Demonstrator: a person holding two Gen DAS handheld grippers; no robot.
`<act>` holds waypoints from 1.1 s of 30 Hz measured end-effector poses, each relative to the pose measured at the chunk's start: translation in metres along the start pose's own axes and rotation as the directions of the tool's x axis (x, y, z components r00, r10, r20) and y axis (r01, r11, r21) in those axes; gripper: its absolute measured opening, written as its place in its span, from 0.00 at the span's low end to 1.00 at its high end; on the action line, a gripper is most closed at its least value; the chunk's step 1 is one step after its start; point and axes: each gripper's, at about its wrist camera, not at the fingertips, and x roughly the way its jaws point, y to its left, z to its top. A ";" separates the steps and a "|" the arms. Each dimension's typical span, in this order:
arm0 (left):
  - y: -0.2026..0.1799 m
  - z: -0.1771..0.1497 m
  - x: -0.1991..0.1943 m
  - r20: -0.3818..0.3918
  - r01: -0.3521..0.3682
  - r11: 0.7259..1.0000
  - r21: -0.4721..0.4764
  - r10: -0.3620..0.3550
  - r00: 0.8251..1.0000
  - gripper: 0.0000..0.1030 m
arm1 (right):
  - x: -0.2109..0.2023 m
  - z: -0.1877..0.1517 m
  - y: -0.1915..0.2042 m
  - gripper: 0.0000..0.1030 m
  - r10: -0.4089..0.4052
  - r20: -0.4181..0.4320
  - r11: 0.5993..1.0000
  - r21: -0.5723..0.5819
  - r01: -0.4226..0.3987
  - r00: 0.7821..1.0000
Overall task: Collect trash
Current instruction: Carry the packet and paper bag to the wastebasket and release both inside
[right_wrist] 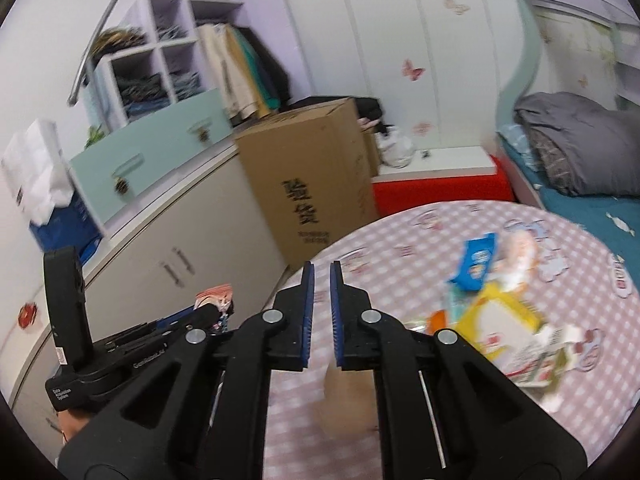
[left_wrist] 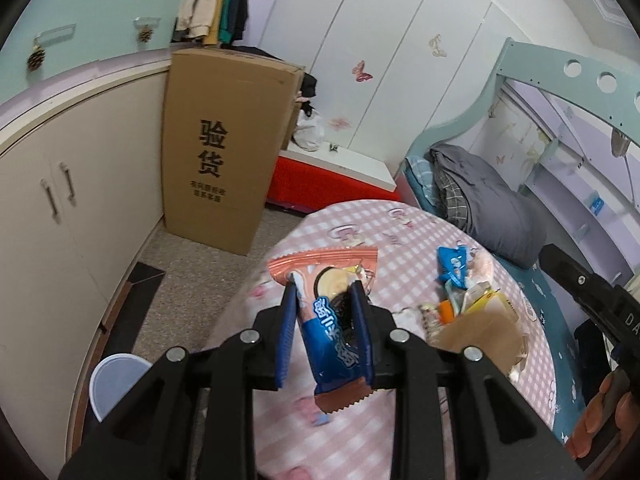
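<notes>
1. Over the near-left edge of the round table (left_wrist: 400,220), your left gripper (left_wrist: 325,292) has its jaws clamped on a cookie wrapper (left_wrist: 332,320), held lifted off the cloth (blue lower half, pink serrated top).
2. Your right gripper (right_wrist: 322,276) hangs above the table's left side; jaws nearly together with a narrow gap, nothing between them.
3. Progress, as a judgement: one piece is in hand but not yet binned. A white bin (left_wrist: 114,380) sits on the floor just left of the table, likely its destination.
4. Left to do: the trash pile (left_wrist: 460,292) on the table's right half, made up of a blue packet (right_wrist: 476,260), a yellow-and-white carton (right_wrist: 500,324), a brown paper piece and smaller scraps (too blurred to count).
5. Surface: pink-and-white checked cloth with cartoon prints, smooth and flat.
6. Room: a tall cardboard box (left_wrist: 224,148) stands beyond the table to the left, against cream cabinets (left_wrist: 60,208); a bed with grey bedding (left_wrist: 488,204) lies right of the table; white wardrobe doors with butterfly stickers stand behind.
</notes>
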 end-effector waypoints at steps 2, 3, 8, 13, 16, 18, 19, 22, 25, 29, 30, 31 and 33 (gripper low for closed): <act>0.020 -0.003 -0.007 0.002 -0.014 1.000 -0.023 0.014 1.000 0.25 | 0.011 -0.007 0.018 0.08 0.010 -0.023 1.000 -0.016 -0.010 1.000; 0.030 -0.004 -0.010 0.000 -0.026 0.999 -0.033 0.026 1.000 0.25 | 0.018 -0.012 0.025 0.08 0.005 -0.039 1.000 -0.019 -0.006 0.999; 0.067 -0.016 -0.015 -0.016 -0.071 0.995 -0.063 0.070 0.997 0.25 | 0.053 -0.044 0.039 0.23 -0.079 -0.149 0.995 -0.067 0.069 0.986; 0.086 -0.027 -0.010 -0.038 -0.064 0.994 -0.089 0.061 0.997 0.25 | 0.063 -0.077 0.024 0.64 -0.219 -0.167 0.975 -0.089 0.206 0.961; 0.088 -0.032 -0.004 -0.050 -0.046 0.994 -0.099 0.041 0.998 0.25 | 0.074 -0.091 0.013 0.67 -0.259 -0.222 0.965 -0.101 0.242 0.940; 0.085 -0.034 0.000 -0.055 -0.038 0.994 -0.101 0.032 0.998 0.25 | 0.083 -0.098 0.012 0.66 -0.253 -0.260 0.967 -0.105 0.233 0.932; 0.085 -0.035 0.001 -0.058 -0.033 0.994 -0.103 0.027 0.998 0.25 | 0.089 -0.101 0.010 0.57 -0.244 -0.281 0.969 -0.105 0.223 0.928; 0.088 -0.038 0.003 -0.065 -0.025 0.994 -0.104 0.018 0.998 0.25 | 0.092 -0.100 0.013 0.13 -0.218 -0.292 0.975 -0.107 0.195 0.931; 0.094 -0.038 0.002 -0.065 -0.025 0.993 -0.112 0.018 0.998 0.25 | 0.098 -0.098 0.024 0.06 -0.184 -0.297 0.980 -0.125 0.153 0.937; 0.106 -0.040 -0.002 -0.054 -0.035 0.992 -0.124 0.029 0.998 0.25 | 0.102 -0.093 0.058 0.05 -0.099 -0.282 0.988 -0.141 0.061 0.954; 0.110 -0.040 -0.003 -0.052 -0.041 0.991 -0.131 0.034 0.998 0.25 | 0.103 -0.091 0.072 0.05 -0.067 -0.278 0.989 -0.149 0.025 0.958; 0.115 -0.040 -0.005 -0.050 -0.046 0.989 -0.140 0.039 0.998 0.25 | 0.105 -0.089 0.080 0.05 -0.048 -0.278 0.988 -0.152 0.005 0.959; 0.127 -0.041 -0.009 -0.041 -0.059 0.986 -0.158 0.053 0.998 0.25 | 0.111 -0.087 0.106 0.05 0.004 -0.281 0.985 -0.164 -0.052 0.960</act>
